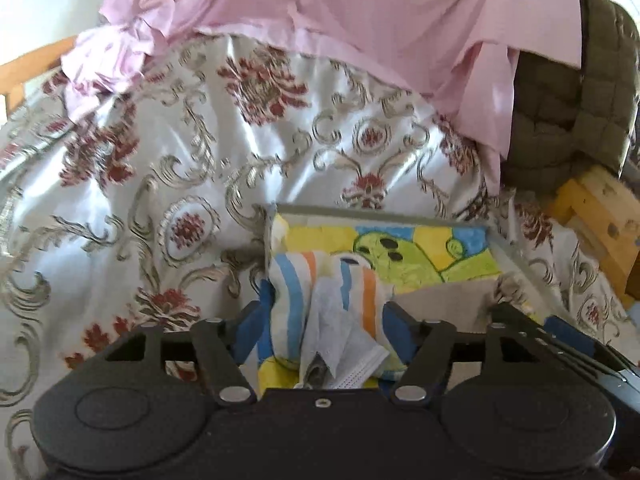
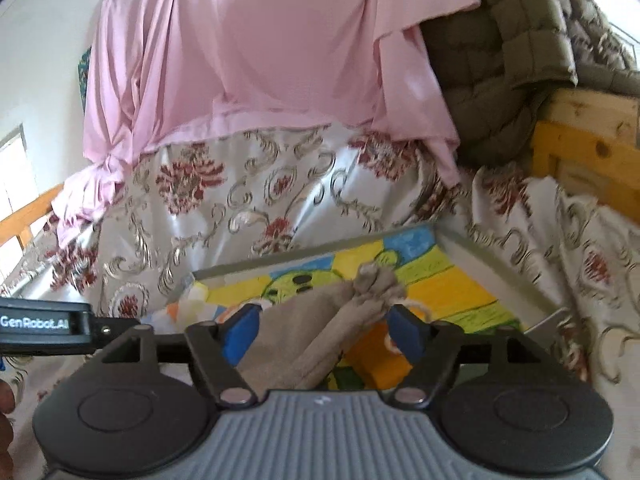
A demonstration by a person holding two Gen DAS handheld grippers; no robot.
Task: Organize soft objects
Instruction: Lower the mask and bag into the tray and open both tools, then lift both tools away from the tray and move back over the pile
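The bedspread (image 1: 248,148) is glossy satin cloth — the pouch (image 2: 320,320) coarse matt weave, the bedframe (image 2: 580,148) knotty wood.

so the whole thing sits on a bed (image 1: 168,152) covered in a shiny white spread (image 2: 304,168) with dark red flowers and grey-gold scrollwork. a pink sheet (image 1: 360,16) lies bunched over the far part of it, hem draped across the pattern. an olive quilted blanket (image 1: 576,92) is heaped at the far right, up against the pale wooden bed frame (image 2: 588,148). nearer, a shallow tray (image 2: 460,246) with a grey-white rim and a bright yellow, green and blue cartoon bottom rests flat on the spread.
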